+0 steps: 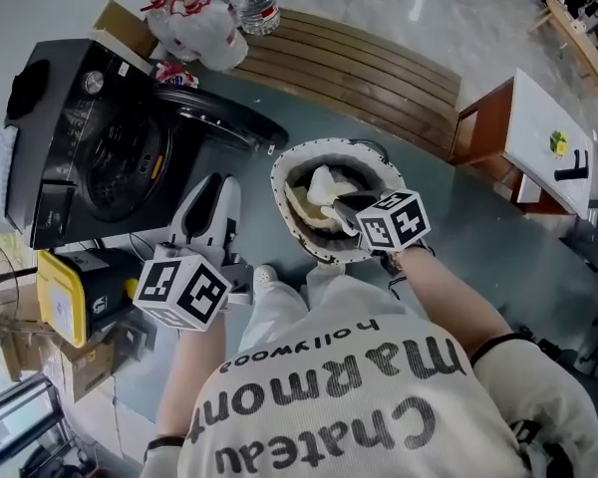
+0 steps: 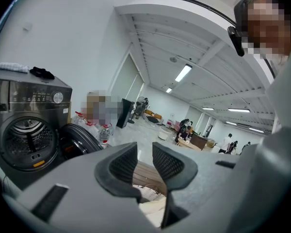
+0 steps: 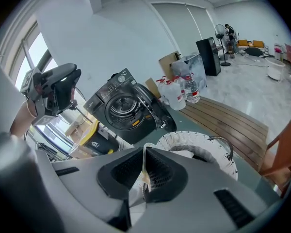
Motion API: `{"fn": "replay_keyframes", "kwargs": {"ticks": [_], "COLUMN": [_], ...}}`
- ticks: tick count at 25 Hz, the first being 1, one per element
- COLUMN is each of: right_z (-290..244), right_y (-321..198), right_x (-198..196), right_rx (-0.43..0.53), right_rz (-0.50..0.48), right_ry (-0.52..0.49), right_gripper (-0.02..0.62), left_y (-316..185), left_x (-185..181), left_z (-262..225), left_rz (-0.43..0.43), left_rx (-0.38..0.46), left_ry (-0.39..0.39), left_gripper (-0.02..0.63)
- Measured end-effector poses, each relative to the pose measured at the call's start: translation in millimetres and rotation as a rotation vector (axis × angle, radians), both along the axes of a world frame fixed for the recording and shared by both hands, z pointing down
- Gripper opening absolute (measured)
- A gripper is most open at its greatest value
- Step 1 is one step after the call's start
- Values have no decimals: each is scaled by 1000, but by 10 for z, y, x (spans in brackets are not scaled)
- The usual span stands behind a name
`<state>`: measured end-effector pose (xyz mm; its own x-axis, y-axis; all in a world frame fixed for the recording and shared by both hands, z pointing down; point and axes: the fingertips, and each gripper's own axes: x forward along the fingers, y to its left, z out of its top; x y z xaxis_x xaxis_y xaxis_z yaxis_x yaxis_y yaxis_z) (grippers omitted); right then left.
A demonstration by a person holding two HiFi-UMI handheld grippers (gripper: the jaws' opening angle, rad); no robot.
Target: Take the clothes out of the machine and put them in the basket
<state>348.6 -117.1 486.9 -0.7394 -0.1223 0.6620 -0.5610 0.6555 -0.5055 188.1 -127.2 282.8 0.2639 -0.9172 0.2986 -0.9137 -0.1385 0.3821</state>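
The dark washing machine (image 1: 90, 137) stands at the left with its round door (image 1: 219, 118) swung open. A white wicker basket (image 1: 277, 187) sits on the floor in front of me and holds pale clothes (image 1: 324, 189). My right gripper (image 1: 341, 207) hangs over the basket, shut on a thin pale cloth (image 3: 144, 166) whose edge sticks up between the jaws. In the right gripper view the basket (image 3: 194, 142) lies just beyond the right gripper (image 3: 144, 154). My left gripper (image 1: 211, 189) is between machine and basket. In its own view the left gripper (image 2: 144, 152) is open and holds nothing.
A slatted wooden platform (image 1: 359, 68) runs behind the basket, with water bottles (image 1: 254, 3) and plastic bags (image 1: 194, 28) at its left end. A yellow box (image 1: 65, 292) stands beside the machine. A brown table (image 1: 498, 127) is at the right.
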Motion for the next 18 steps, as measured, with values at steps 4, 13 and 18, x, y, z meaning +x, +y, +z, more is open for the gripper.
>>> {"fn": "replay_keyframes", "kwargs": {"ticks": [4,13,18], "right_z": [46,259,454], "right_y": [26,124,158], "right_x": [18,92,86], "right_rx": [-5,-57,-124], "right_rz": [-16,-1,15], "right_ry": [5,16,42], "right_gripper": [37,37,37], "left_y": [-3,-30,-137], "left_x": [30,163,178], "left_z": [47,222,364], "left_rz": [-18,19,49], "left_rx": [-8,-49,-77], "left_ry": [15,42,57], "left_gripper": [102,103,102]}}
